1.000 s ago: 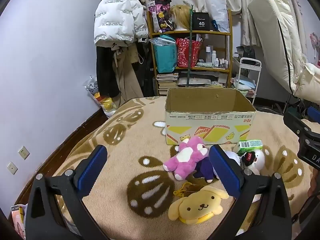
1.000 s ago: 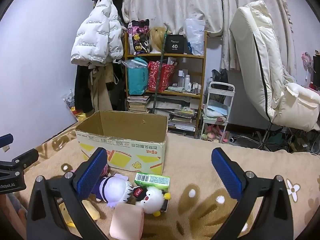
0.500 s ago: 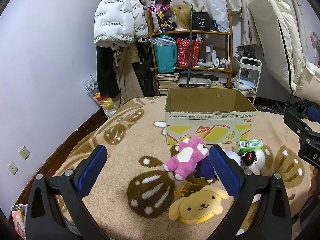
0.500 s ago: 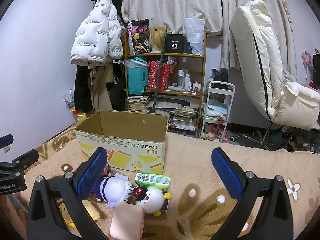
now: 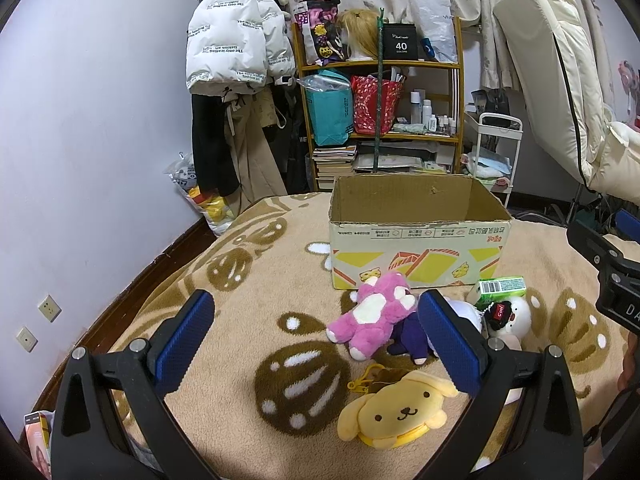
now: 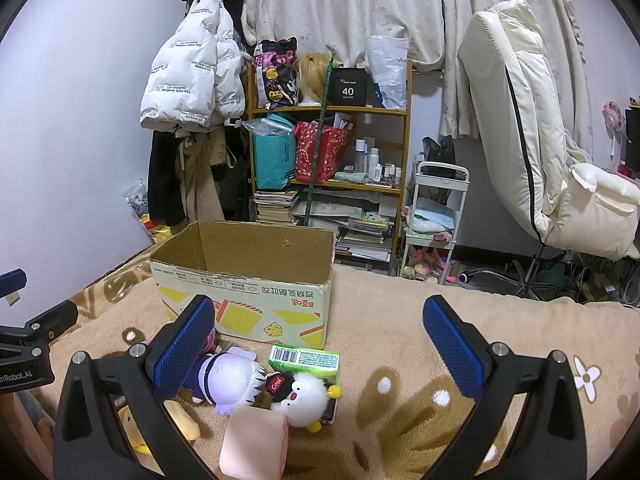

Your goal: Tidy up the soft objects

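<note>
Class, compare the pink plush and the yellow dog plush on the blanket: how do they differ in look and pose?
The pink plush is pink with white patches; the yellow dog plush is yellow all over.
The pink plush shows a body and legs; the dog plush looks like a flat face with floppy ears.
The pink plush lies nearer the box; the dog plush lies closer to the camera.
Both lie ungripped on the blanket.

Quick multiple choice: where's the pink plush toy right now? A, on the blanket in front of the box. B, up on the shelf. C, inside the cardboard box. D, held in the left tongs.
A: the pink plush toy lies on the blanket just in front of the cardboard box, while the left tongs stand open and hold nothing.
</note>
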Tool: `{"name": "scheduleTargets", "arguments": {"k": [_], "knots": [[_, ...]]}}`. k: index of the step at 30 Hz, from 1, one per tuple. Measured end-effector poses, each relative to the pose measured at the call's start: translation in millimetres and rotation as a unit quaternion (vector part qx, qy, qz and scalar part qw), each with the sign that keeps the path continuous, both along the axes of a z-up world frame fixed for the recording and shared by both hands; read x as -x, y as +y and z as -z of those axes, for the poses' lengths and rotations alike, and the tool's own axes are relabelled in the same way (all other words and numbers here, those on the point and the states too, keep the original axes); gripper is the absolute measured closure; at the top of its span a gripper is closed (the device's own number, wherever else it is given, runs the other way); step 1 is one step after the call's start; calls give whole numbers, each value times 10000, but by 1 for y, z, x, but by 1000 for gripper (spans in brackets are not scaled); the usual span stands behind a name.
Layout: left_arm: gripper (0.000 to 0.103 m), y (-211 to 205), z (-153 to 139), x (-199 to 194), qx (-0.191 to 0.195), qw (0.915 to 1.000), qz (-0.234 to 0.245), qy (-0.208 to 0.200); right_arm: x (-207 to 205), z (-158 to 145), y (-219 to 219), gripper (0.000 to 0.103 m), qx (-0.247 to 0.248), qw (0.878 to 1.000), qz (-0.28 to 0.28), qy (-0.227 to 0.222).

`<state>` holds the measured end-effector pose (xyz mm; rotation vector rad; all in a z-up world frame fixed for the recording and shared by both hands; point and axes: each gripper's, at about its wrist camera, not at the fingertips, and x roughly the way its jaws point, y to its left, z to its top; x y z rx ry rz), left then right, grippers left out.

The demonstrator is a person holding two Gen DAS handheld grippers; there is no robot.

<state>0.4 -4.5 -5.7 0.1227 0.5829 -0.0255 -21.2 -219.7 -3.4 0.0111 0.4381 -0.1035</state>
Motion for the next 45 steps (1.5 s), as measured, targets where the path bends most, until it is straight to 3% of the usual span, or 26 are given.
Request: {"name": "scheduleTargets", "arguments": {"k": [45], "knots": [[2, -2, 7, -3, -42, 10000, -6, 21, 2, -5, -1, 0, -11, 10000, -2, 7]]}}
